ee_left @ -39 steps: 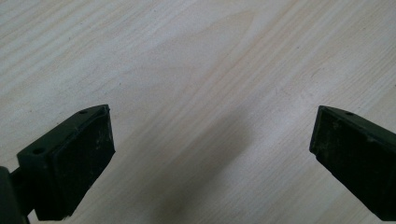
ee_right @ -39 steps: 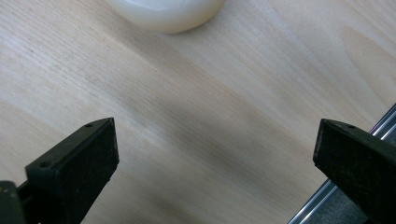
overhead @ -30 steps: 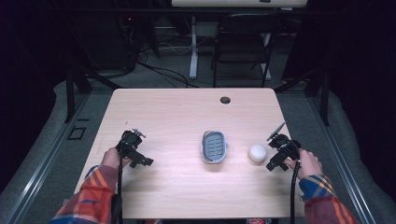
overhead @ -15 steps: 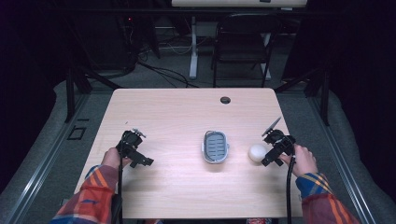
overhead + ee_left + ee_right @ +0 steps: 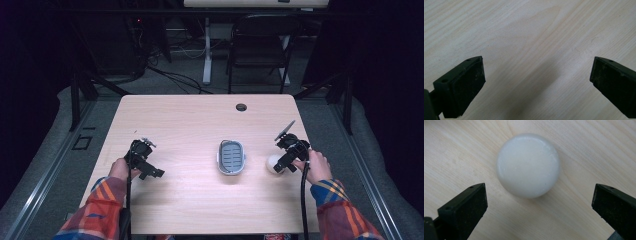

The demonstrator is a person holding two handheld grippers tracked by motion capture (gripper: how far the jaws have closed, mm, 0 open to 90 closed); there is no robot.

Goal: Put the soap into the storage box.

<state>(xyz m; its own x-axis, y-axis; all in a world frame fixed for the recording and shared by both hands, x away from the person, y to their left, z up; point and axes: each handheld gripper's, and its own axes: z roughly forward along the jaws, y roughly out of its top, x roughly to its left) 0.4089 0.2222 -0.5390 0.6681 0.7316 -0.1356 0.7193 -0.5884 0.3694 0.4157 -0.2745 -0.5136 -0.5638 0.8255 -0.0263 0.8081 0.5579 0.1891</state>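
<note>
A round white soap-like puck (image 5: 528,165) lies on the wooden table, just beyond my right gripper (image 5: 539,202), whose jaws stand wide open on either side of it without touching. From above, the puck (image 5: 272,163) shows partly under that right gripper (image 5: 280,166). A grey oval soap dish (image 5: 231,157) with a ribbed floor sits at the table's middle, left of the puck. My left gripper (image 5: 155,173) hovers at the table's left side, open, with bare wood between its jaws (image 5: 537,82).
The light wooden table (image 5: 200,120) has a dark cable hole (image 5: 241,107) near its far edge. A chair (image 5: 257,45) and desk legs stand beyond the table on the grey floor. Cables trail from both grippers toward the near edge.
My right gripper has moved left toward the white puck and now stands over it. The left gripper has barely shifted.
</note>
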